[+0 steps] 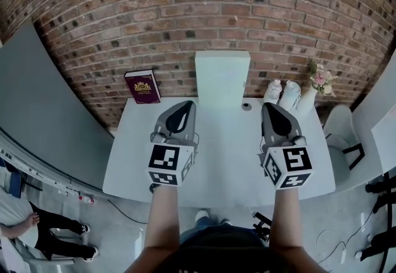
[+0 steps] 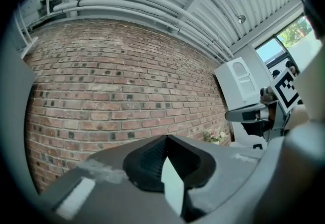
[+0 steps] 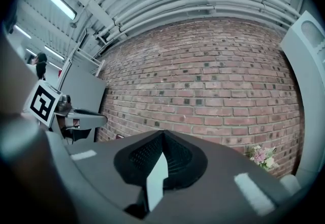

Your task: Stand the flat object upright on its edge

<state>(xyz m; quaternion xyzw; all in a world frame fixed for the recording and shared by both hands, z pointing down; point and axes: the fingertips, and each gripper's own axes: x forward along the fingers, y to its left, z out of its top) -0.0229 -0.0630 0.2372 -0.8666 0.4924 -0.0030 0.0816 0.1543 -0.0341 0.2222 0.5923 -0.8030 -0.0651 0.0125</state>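
Note:
A maroon book (image 1: pixel 142 86) with a gold emblem stands at the table's back left corner, its cover facing me, close to the brick wall. My left gripper (image 1: pixel 184 106) hovers over the white table (image 1: pixel 130 160), shut and empty, to the right of the book and nearer to me. My right gripper (image 1: pixel 270 108) is level with it on the right, also shut with nothing in it. In the left gripper view the closed jaws (image 2: pixel 166 139) point up at the brick wall. The right gripper view shows the same for its jaws (image 3: pixel 163 134).
A tall white panel (image 1: pixel 223 77) stands at the back middle, with a small dark round thing (image 1: pixel 247 105) at its foot. White vases (image 1: pixel 281 93) and flowers (image 1: pixel 320 78) sit at the back right. A white chair (image 1: pixel 341 132) is at the right, a person (image 1: pixel 25 222) at lower left.

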